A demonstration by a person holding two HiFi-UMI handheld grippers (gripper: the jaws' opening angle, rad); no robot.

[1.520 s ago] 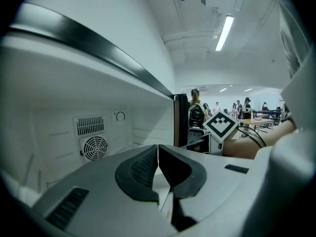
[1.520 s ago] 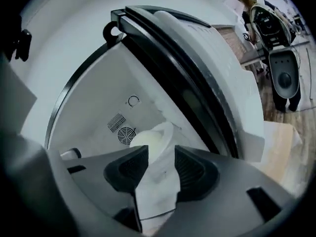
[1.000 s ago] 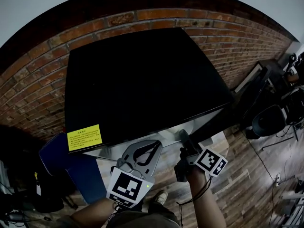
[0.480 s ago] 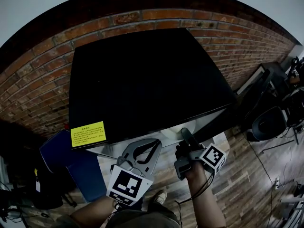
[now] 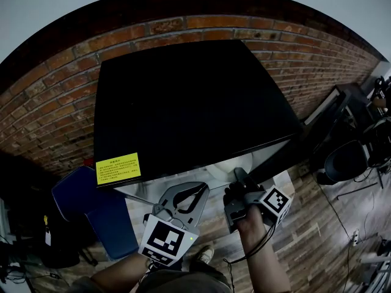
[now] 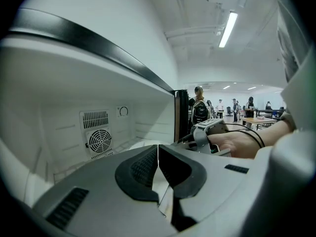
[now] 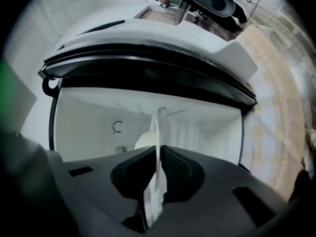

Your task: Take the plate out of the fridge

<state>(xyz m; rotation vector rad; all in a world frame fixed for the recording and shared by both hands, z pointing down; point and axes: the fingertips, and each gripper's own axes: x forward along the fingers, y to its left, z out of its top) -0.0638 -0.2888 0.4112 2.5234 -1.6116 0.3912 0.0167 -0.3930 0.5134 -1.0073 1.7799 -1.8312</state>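
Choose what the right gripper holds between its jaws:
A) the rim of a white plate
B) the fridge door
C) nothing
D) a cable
A: in the right gripper view, the right gripper has just been closing its jaws, and they now pinch the thin rim of the white plate, seen edge-on inside the open fridge.

Red brick wall (image 5: 55, 96) at back; blue boxy object (image 5: 91, 206) lower left; wood-plank floor (image 5: 317, 224); black office chair (image 5: 345, 160) right; lit ceiling strip light (image 6: 227, 28).
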